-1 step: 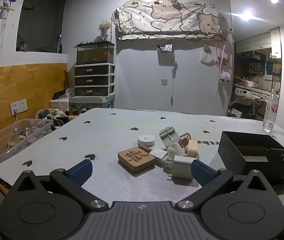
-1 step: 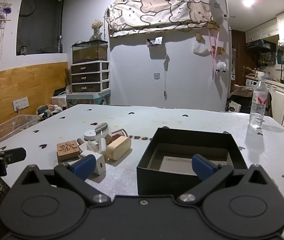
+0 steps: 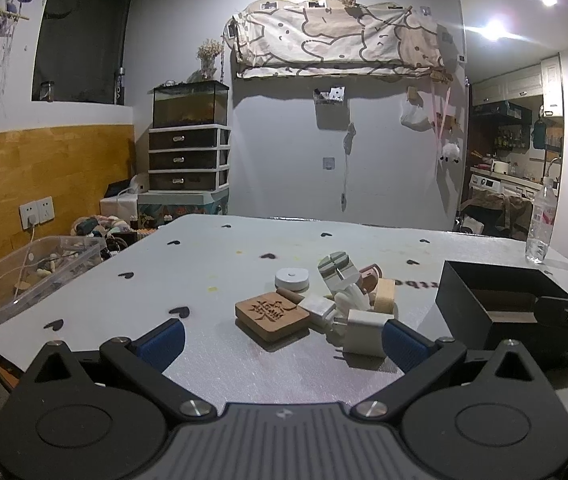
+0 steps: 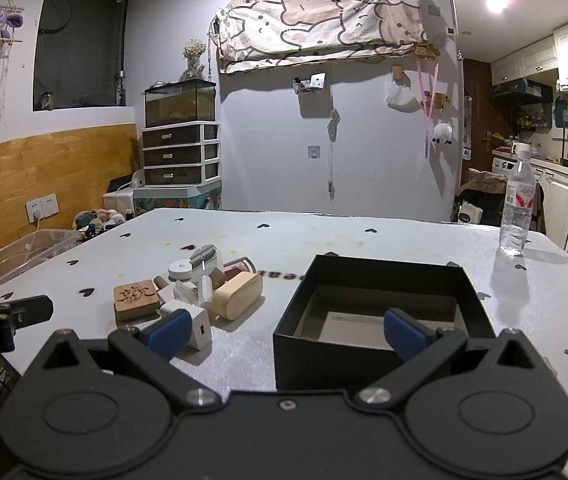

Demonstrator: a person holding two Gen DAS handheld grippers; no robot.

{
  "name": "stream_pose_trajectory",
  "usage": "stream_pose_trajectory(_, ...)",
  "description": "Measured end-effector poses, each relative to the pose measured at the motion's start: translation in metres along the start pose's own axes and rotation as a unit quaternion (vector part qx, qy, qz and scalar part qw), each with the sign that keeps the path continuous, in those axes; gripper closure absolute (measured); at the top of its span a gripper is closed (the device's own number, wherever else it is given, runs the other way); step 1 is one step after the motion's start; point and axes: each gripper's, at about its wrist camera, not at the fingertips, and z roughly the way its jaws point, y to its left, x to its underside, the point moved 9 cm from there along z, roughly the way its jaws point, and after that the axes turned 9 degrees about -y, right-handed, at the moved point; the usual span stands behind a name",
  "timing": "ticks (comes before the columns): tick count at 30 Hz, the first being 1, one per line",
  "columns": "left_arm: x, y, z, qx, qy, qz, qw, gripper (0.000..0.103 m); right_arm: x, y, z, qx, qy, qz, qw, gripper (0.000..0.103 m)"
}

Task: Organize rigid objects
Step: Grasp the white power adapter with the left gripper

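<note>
on the counter (image 4: 364, 232) a cluster of small things (image 4: 204, 292) lies left of the open box (image 4: 380, 312); a water bottle (image 4: 518, 208) stands behind the box, to its right.

From my left view the black box (image 3: 496, 304) is partly behind the right hand-held gripper (image 3: 564, 316), its floor unseen. The small white pieces (image 3: 348, 300) in the pile overlap; I can't tell them apart
</note>
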Motion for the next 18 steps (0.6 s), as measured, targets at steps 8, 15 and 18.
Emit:
stream_pose_trajectory(8, 0.019, -0.004, 0.021, 0.009, 0.027, -0.001, 0.9996, 0.0, 0.011, -0.012, 0.003, 0.032, 0.013, 0.003, 0.999, 0.0)
stream_pose_trajectory(15, 0.039, -0.016, 0.046, 0.024, 0.061, 0.0, 0.9979, 0.0, 0.023, -0.049, 0.008, 0.083, 0.007, -0.006, 0.996, 0.0)
stream_pose_trajectory(18, 0.048, -0.023, 0.059, 0.03, 0.074, 0.001, 0.9968, 0.0, 0.028, -0.068, 0.009, 0.101, 0.01, 0.003, 0.995, 0.0)
